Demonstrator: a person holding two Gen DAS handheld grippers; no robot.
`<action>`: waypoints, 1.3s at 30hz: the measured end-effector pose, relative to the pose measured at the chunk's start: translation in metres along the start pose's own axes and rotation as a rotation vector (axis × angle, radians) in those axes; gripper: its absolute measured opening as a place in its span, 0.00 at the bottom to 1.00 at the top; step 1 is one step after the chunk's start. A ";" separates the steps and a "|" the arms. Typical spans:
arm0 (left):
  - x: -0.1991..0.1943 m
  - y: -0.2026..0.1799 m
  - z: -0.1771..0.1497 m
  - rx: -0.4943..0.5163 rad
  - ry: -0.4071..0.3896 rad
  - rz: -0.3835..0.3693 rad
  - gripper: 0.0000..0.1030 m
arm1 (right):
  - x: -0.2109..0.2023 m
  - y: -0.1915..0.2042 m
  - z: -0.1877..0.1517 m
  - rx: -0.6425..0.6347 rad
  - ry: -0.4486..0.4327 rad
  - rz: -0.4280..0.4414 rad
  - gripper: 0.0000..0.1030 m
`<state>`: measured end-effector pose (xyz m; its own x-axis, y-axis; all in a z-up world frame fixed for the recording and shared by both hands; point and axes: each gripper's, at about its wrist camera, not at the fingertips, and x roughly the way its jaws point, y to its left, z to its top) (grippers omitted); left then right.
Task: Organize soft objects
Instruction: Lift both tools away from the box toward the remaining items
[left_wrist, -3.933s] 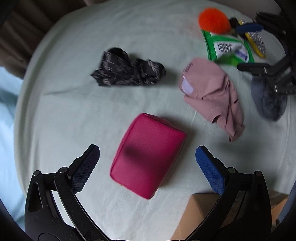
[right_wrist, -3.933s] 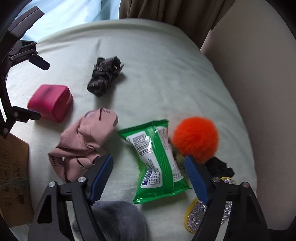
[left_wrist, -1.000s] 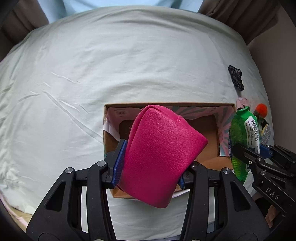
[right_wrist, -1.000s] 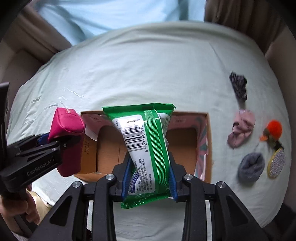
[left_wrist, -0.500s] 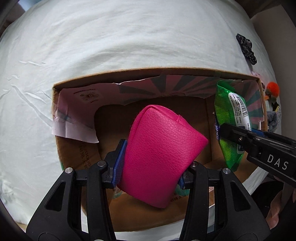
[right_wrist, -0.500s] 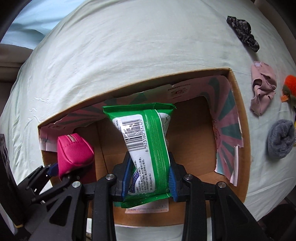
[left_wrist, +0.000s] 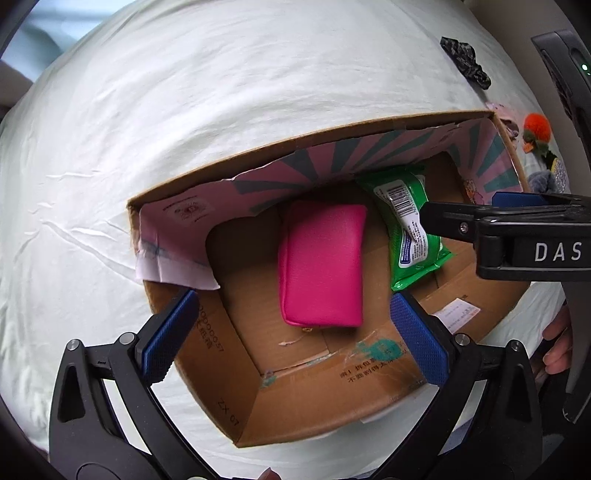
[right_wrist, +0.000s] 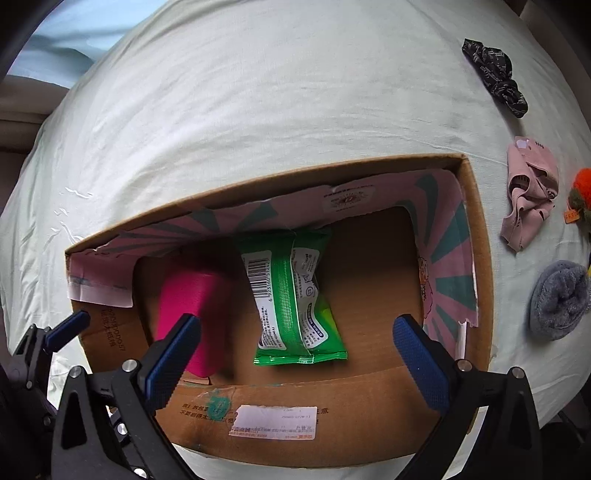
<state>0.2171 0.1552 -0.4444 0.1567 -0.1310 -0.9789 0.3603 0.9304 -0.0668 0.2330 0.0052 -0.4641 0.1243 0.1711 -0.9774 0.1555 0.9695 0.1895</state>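
The magenta pouch lies on the floor of the open cardboard box; it also shows in the right wrist view. The green wipes pack lies beside it to the right, also seen in the left wrist view. My left gripper is open and empty above the box's near wall. My right gripper is open and empty over the box.
On the pale sheet right of the box lie a pink garment, a grey fuzzy item, an orange pompom and a black patterned cloth. The right gripper's body reaches over the box's right side.
Both grippers have opened. The pouch and the wipes pack have dropped from the fingers onto the box floor.
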 end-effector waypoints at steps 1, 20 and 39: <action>-0.003 0.003 -0.001 -0.005 -0.001 0.000 1.00 | -0.003 -0.001 -0.003 -0.002 -0.004 0.003 1.00; -0.121 0.009 -0.044 -0.126 -0.223 0.062 1.00 | -0.142 0.035 -0.052 -0.182 -0.277 0.000 1.00; -0.317 -0.034 -0.129 -0.241 -0.706 0.169 1.00 | -0.332 0.016 -0.186 -0.230 -0.839 -0.091 1.00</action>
<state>0.0367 0.2089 -0.1563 0.7716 -0.0923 -0.6294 0.0811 0.9956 -0.0466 0.0115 -0.0036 -0.1538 0.8155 -0.0065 -0.5787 0.0094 1.0000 0.0020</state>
